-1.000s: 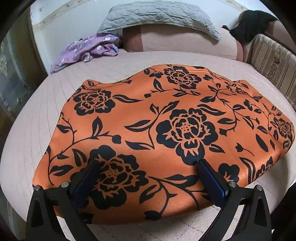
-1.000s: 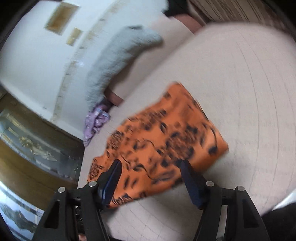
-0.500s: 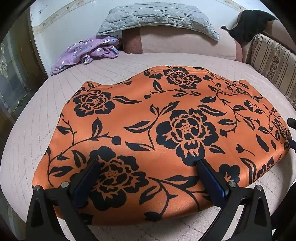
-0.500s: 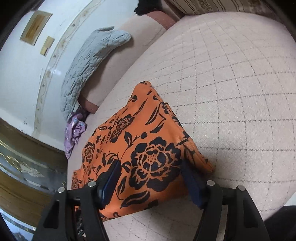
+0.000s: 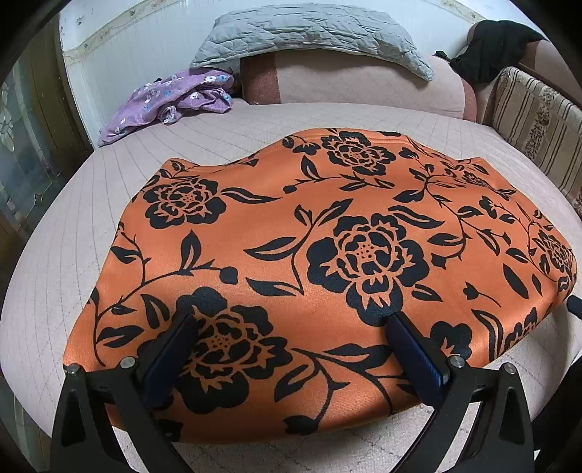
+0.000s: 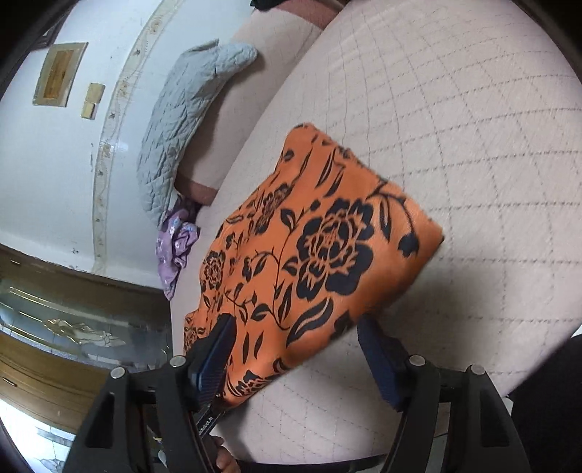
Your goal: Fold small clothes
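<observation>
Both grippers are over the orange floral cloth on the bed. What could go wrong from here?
1. The left gripper and right gripper are both open over the orange black-flowered cloth; closing from above on the smooth, flat fabric may pinch nothing or only the top layer.
2. The right gripper's near corner sits at the edge, so a shallow bite could slip off.
3. Fingers may also catch the quilted beige bedcover.

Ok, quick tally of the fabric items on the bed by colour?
Orange with black flowers: 1, the orange garment spread flat in front.
Purple with small flowers: 1, the purple garment, crumpled at the far left.
Grey: 1, the quilted grey pillow on the bolster.
Black: 1, the black cloth, far right.
Total: 4
</observation>
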